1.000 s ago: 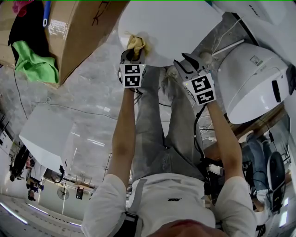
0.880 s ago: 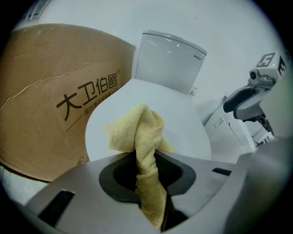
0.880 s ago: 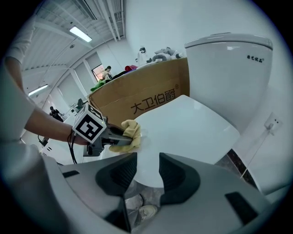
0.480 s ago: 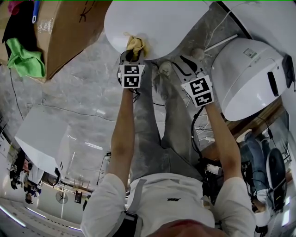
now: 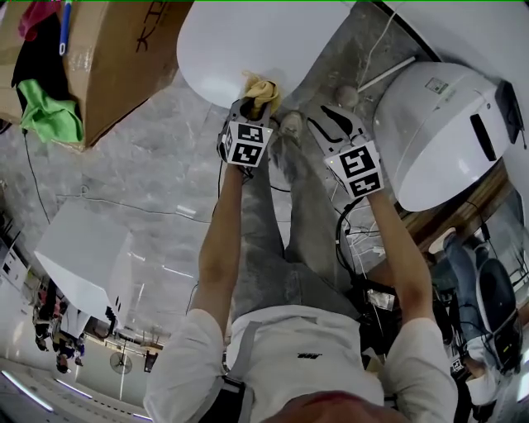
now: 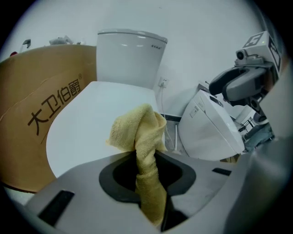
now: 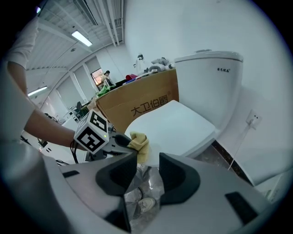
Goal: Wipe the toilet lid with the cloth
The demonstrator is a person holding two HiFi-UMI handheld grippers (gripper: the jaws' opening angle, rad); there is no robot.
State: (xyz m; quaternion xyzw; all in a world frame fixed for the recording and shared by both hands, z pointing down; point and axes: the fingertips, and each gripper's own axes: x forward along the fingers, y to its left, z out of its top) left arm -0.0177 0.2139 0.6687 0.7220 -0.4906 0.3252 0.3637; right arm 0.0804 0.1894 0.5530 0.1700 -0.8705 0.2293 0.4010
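Cloth (image 5: 260, 87), yellow, is sitting pinched in L gripper (image 5: 254, 103), bunched end sticking up past the jaws & hanging over near rim of lid (image 5: 248, 41); can't tell if it's touching. L gripper view: jaws are clamping tight on the cloth's twisted middle (image 6: 139, 132), w/ the white lid (image 6: 87, 123) lying closed behind it. R gripper (image 5: 331, 120) is hovering just beside, off the lid's rim, holding nothing. Its jaws are standing a narrow gap apart (image 7: 147, 171), w/ only floor & a shoe showing thru.

Box (image 5: 124, 66), cardboard, is standing open just L of the toilet. It's holding a green rag (image 5: 50, 116), black fabric (image 5: 33, 62), sth red (image 5: 37, 15) & a blue handle (image 5: 64, 29).
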